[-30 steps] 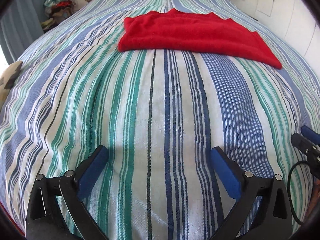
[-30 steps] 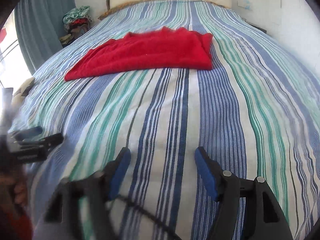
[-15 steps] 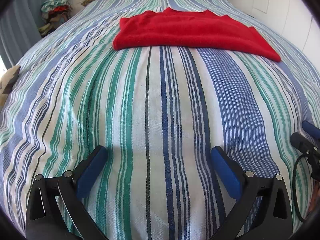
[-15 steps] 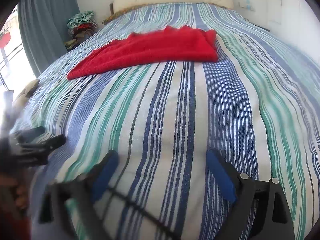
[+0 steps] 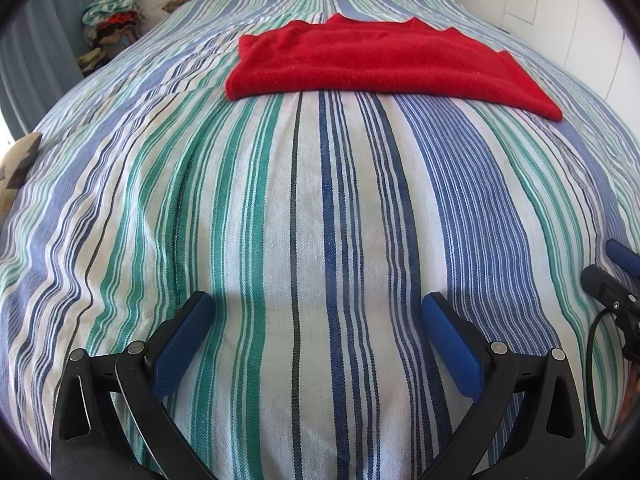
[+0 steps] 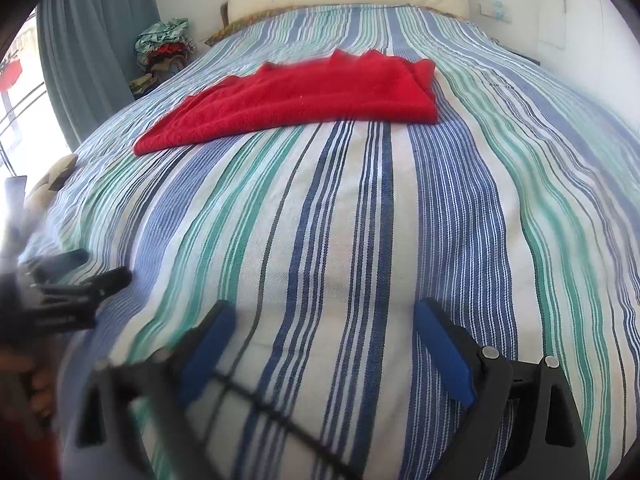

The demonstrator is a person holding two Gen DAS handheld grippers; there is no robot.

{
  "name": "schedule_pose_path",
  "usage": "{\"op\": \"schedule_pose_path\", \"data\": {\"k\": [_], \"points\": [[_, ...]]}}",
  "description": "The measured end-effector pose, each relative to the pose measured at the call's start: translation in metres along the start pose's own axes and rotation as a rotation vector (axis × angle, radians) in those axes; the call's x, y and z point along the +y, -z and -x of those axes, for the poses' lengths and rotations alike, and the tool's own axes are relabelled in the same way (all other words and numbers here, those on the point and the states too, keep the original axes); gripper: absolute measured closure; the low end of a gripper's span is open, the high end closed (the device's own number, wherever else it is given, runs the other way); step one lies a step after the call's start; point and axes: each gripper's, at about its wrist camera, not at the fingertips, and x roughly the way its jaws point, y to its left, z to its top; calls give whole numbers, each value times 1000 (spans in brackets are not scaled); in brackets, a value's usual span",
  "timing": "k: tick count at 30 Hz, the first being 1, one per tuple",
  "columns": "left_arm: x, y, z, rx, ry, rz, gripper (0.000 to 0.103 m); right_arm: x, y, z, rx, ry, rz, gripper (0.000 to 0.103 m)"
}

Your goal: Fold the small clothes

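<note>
Ahead of both my empty, wide-spread grippers, left (image 5: 314,342) and right (image 6: 320,346), the folded red fleece garment (image 5: 384,62) lies crosswise, roughly equidistant.

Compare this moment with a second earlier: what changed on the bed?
The right gripper spread its jaws wider, with nothing between them. The red garment stayed folded on the striped bedspread, untouched. The left gripper stayed open and empty in place.
</note>
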Motion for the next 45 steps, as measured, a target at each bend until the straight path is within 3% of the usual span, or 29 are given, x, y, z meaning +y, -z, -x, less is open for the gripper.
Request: {"op": "schedule_pose_path", "data": {"k": [42,45], "points": [[-2,1,1,-2,0,-1,1,1,0,1,-4,11,1,11],[7,-6,5,32,56,9,1,1,-1,1,0,16,1,11]]}}
